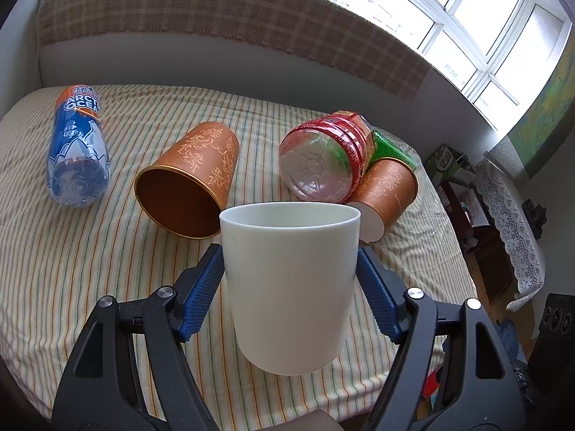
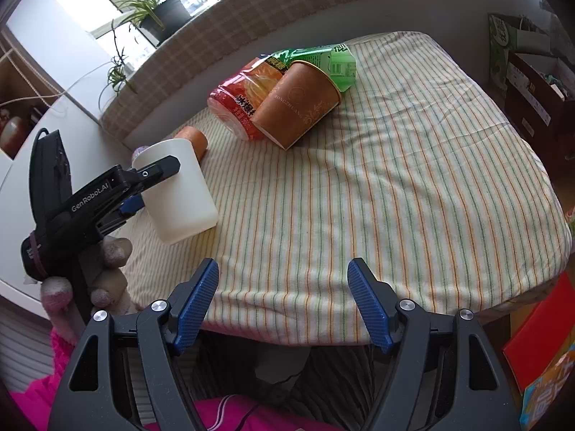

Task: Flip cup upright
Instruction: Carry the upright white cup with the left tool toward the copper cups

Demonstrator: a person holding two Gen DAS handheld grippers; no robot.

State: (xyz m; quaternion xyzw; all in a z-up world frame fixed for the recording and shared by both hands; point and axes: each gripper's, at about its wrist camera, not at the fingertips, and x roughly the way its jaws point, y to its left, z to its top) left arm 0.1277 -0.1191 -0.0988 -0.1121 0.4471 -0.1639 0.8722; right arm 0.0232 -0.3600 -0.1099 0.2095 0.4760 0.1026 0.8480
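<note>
My left gripper (image 1: 290,255) is shut on a white cup (image 1: 289,287), its blue pads pressing both sides. The cup is upright with its open mouth up, and its base is at or just above the striped cloth. In the right wrist view the same cup (image 2: 179,194) shows at the left, tilted a little, held by the left gripper (image 2: 143,186). My right gripper (image 2: 283,280) is open and empty over the table's near edge.
On the striped cloth (image 1: 90,269) lie an orange patterned cup (image 1: 190,179) on its side, a blue bottle (image 1: 77,151), a red bottle (image 1: 323,158), a second orange cup (image 1: 386,194) and a green packet (image 2: 323,61). The table's right edge (image 2: 532,280) drops off.
</note>
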